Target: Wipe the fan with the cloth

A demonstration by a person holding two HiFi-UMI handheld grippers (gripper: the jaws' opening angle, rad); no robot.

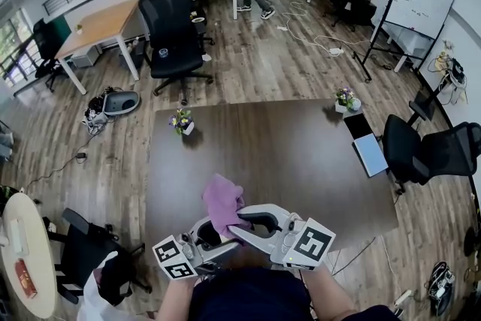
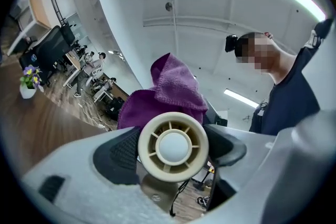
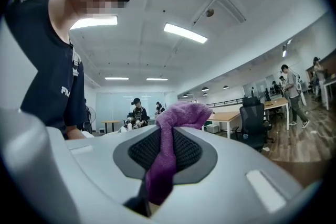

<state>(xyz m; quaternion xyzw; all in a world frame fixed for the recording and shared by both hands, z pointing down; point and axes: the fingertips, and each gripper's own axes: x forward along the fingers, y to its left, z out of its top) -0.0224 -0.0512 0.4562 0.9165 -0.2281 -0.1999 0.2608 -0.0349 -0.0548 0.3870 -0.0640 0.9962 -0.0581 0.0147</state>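
a: where's the fan?
b: up in the air, in the left gripper. its fingers are closed in on the small round cream head, one dark pad on each side, and the hub faces back along the gripper.
a: and the cloth?
b: purple, and pinched in the right gripper. those fingers are nearly together, with a strip of the cloth running down between the ribbed pads and the rest bunched above the tips.
a: how close are the two?
b: very close. from the left gripper view the cloth sits bunched just behind and above the fan. i can't tell whether it actually touches.
a: where is all that in the room?
b: both grippers meet over the near edge of the dark brown bench, about mid-width, tips turned toward each other, close in front of the person.
a: anything on the bench?
b: a small flower pot at the far left, another pot at the far right corner, and a flat pale device by the right edge, all well apart from the grippers.
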